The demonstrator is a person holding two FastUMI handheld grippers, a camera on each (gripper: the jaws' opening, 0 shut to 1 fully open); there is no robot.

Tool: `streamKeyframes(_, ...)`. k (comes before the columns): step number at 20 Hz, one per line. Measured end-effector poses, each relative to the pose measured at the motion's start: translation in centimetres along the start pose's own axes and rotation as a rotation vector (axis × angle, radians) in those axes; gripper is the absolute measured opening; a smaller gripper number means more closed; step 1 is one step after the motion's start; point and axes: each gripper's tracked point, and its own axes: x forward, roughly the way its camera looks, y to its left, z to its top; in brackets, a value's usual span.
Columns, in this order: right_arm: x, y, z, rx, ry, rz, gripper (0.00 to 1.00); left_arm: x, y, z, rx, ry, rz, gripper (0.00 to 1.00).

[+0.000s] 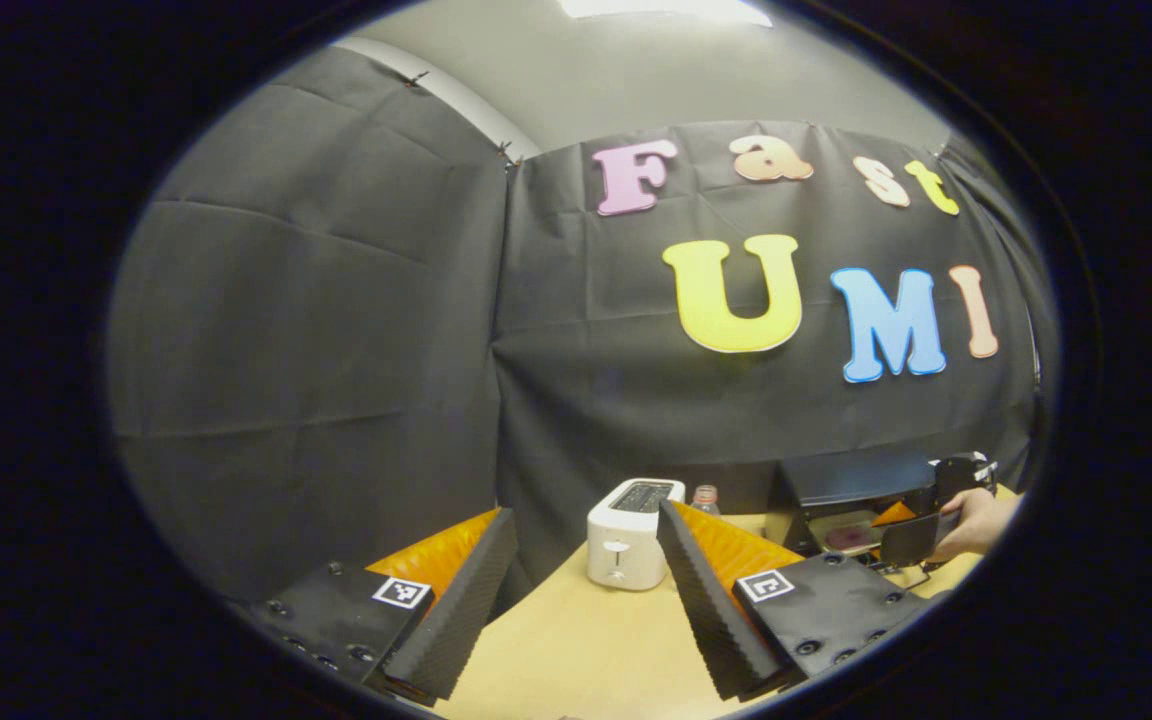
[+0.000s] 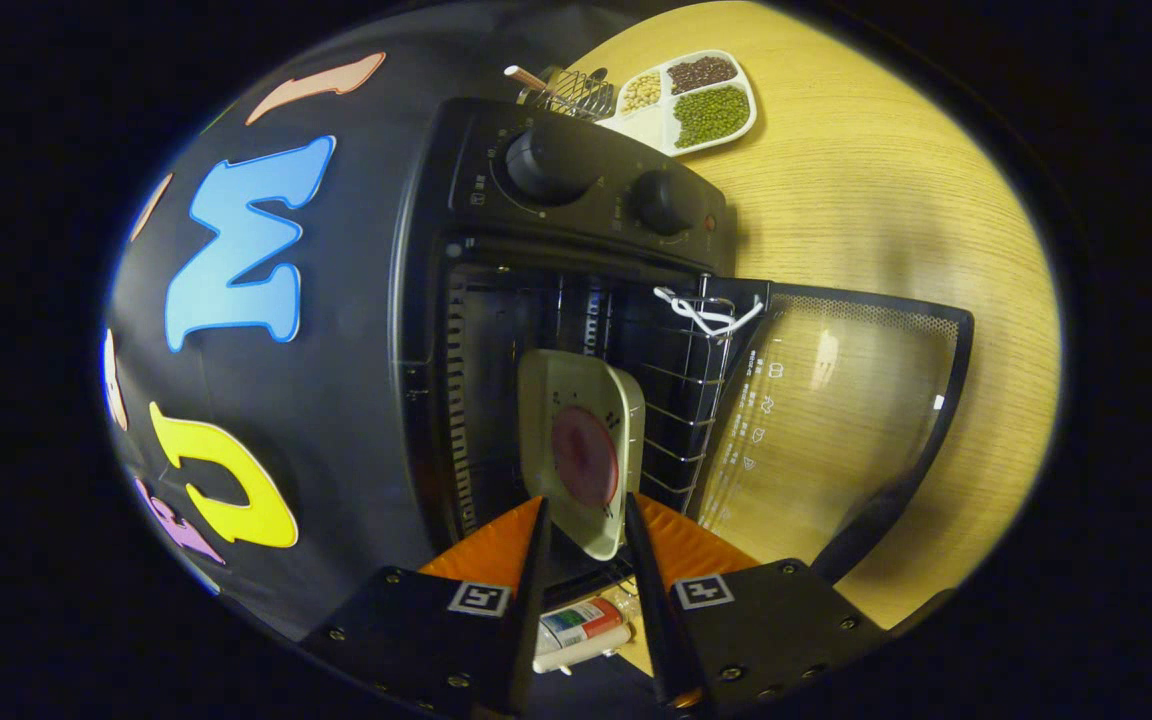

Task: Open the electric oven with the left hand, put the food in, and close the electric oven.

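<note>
The black electric oven stands with its glass door swung fully open over the table. A pale square plate with a round reddish piece of food sits inside the cavity on the wire rack. My right gripper is shut on the plate's near rim. In the left gripper view the oven is far off at the right, with a hand holding the right gripper at its mouth. My left gripper hangs open and holds nothing.
A white toaster and a small bottle stand on the wooden table ahead of the left gripper. Beyond the oven lie a divided tray of beans and a wire basket. A bottle lies under the right gripper.
</note>
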Motion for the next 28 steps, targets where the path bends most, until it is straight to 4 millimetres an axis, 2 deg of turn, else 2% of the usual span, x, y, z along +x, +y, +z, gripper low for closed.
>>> streamKeyframes(1, -0.7, 0.0, 0.1, -0.027, 0.02, 0.006, 0.66, 0.2, -1.1, -0.1, 0.001, -0.001, -0.017, 0.95)
streamKeyframes(2, -1.2, -0.3, -0.1, -0.064, 0.04, 0.005, 0.79, 0.1, -2.0, -0.1, -0.002, -0.001, -0.037, 0.9)
streamKeyframes(3, -1.9, -0.3, -0.2, -0.101, 0.049, 0.008, 0.97, 0.0, -3.2, -0.2, -0.009, 0.001, -0.057, 0.9)
streamKeyframes(4, -2.6, -0.4, 0.1, -0.14, 0.056, 0.008, 0.97, 0.0, -4.2, -0.3, -0.018, 0.006, -0.078, 1.0)
streamKeyframes(7, -5.1, -1.4, 0.9, -0.261, 0.073, 0.014, 0.97, -0.1, -7.5, -1.1, -0.035, 0.028, -0.14, 1.0)
streamKeyframes(10, -7.5, -2.4, 2.6, -0.383, 0.065, 0.027, 0.97, -0.6, -11.0, -2.2, -0.035, 0.052, -0.21, 0.9)
streamKeyframes(11, -8.4, -2.6, 3.3, -0.417, 0.059, 0.036, 0.97, -0.7, -12.1, -2.4, -0.034, 0.059, -0.23, 1.0)
streamKeyframes(12, -9.2, -2.9, 4.1, -0.45, 0.047, 0.041, 0.97, -0.8, -13.1, -2.7, -0.032, 0.069, -0.248, 0.95)
streamKeyframes(13, -10.1, -3.4, 4.9, -0.482, 0.034, 0.039, 0.97, -0.9, -14.2, -3.2, -0.028, 0.078, -0.265, 1.0)
streamKeyframes(14, -10.9, -4.0, 5.7, -0.512, 0.023, 0.036, 0.97, -1.2, -15.3, -3.3, -0.027, 0.084, -0.282, 0.91)
streamKeyframes(16, -12.3, -5.0, 7.3, -0.565, -0.001, 0.028, 0.97, -1.8, -17.5, -3.6, -0.028, 0.096, -0.324, 0.91)
streamKeyframes(18, -13.7, -5.6, 9.0, -0.625, -0.031, 0.025, 0.97, -2.3, -19.4, -4.2, -0.031, 0.114, -0.361, 0.96)
streamKeyframes(22, -16.7, -6.4, 12.2, -0.783, -0.113, 0.022, 0.97, -2.8, -22.9, -6.6, -0.043, 0.171, -0.43, 0.93)
streamKeyframes(25, -19.4, -6.4, 14.8, -0.916, -0.213, 0.024, 0.97, -3.7, -25.4, -9.4, -0.046, 0.25, -0.48, 0.91)
streamKeyframes(26, -20.2, -6.5, 15.4, -0.956, -0.24, 0.02, 0.97, -4.1, -26.2, -10.1, -0.05, 0.274, -0.498, 0.96)
streamKeyframes(28, -21.9, -6.7, 16.6, -1.023, -0.289, 0.011, 0.97, -4.6, -27.7, -11.9, -0.046, 0.316, -0.528, 0.96)
